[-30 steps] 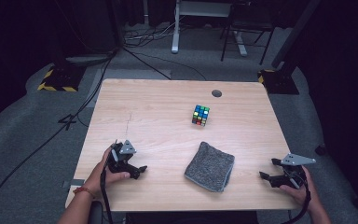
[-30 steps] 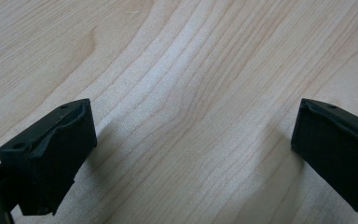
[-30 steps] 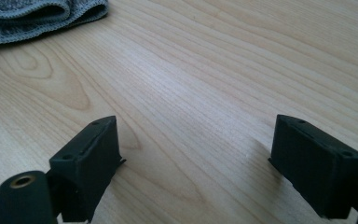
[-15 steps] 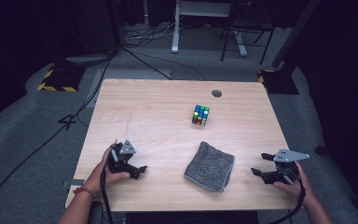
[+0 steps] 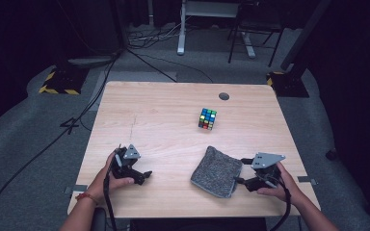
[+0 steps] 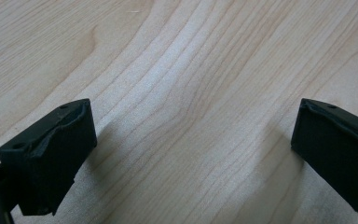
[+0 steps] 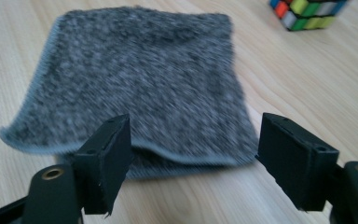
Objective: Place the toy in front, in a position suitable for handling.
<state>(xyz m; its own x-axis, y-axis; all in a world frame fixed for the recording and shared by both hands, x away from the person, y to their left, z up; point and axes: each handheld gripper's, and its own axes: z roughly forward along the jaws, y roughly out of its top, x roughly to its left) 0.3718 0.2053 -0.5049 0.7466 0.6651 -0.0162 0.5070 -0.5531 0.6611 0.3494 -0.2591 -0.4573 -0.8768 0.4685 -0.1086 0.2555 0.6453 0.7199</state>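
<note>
A folded grey cloth (image 5: 217, 171) lies on the wooden table (image 5: 173, 120) near its front edge, right of centre. My right gripper (image 5: 241, 171) is open at the cloth's right edge, its jaws pointing left at it. In the right gripper view the cloth (image 7: 144, 88) lies just ahead of the open right gripper (image 7: 193, 154), its near folded edge between the jaws. A multicoloured puzzle cube (image 5: 207, 118) stands farther back on the table, and its corner (image 7: 307, 11) appears at the top right of the right gripper view. My left gripper (image 5: 142, 175) rests open at the front left over bare wood (image 6: 186, 93).
A small dark round grommet (image 5: 224, 96) sits in the table near the far edge. Behind the table, on the grey floor, are cables, a desk leg (image 5: 180, 29) and a yellow-black striped base (image 5: 58, 82). A person's hands hold both grippers from the front edge.
My right gripper has moved left along the front of the table, from near the right edge up to the cloth's right side. The left gripper, cloth and cube have stayed put.
</note>
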